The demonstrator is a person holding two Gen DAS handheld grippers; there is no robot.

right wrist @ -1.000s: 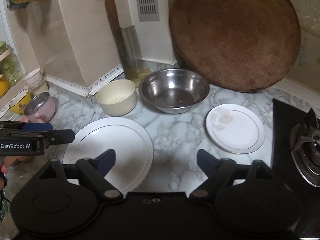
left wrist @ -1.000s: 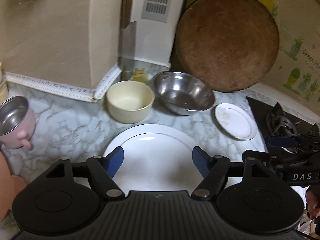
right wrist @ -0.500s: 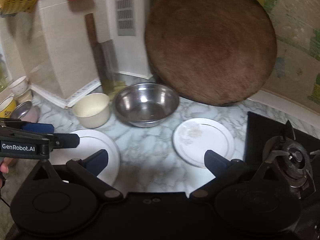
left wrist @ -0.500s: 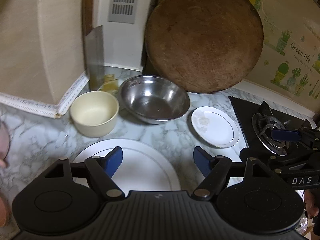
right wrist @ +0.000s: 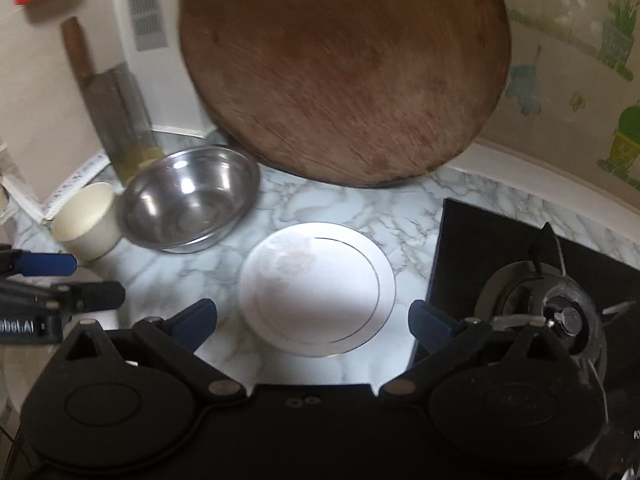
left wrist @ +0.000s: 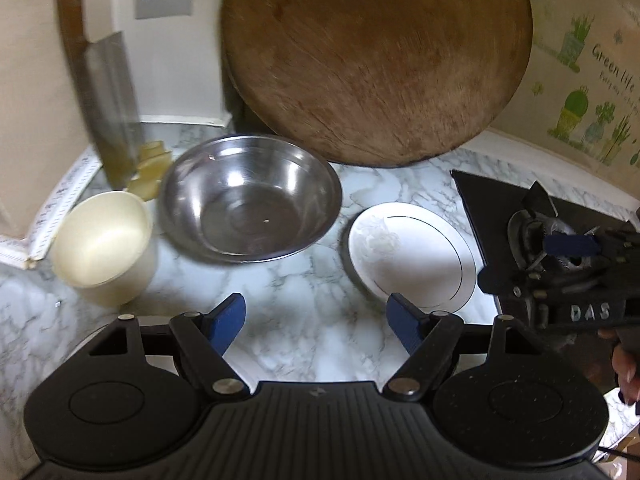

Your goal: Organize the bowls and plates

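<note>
A small white plate [right wrist: 316,288] with a faint flower print lies on the marble counter. My right gripper [right wrist: 312,316] hangs over its near part, open wide, with a finger on each side and neither touching it. My left gripper [left wrist: 316,316] is open over bare marble, and the small plate [left wrist: 412,256] lies just ahead to its right. A steel bowl [left wrist: 252,208] and a cream bowl [left wrist: 104,244] stand further back on the left. A large white plate [left wrist: 158,360] is almost hidden under the left gripper.
A round wooden board [left wrist: 376,60] leans on the wall behind the bowls, with a cleaver [left wrist: 108,108] propped to its left. A black gas hob [right wrist: 520,264] with a burner borders the small plate on the right. A person's fingers [left wrist: 624,364] show at the right edge.
Both grippers have swept to the right along the counter. The small plate now sits between the right gripper's fingers, and the large plate has slid under the left gripper. The right jaws stand slightly wider.
</note>
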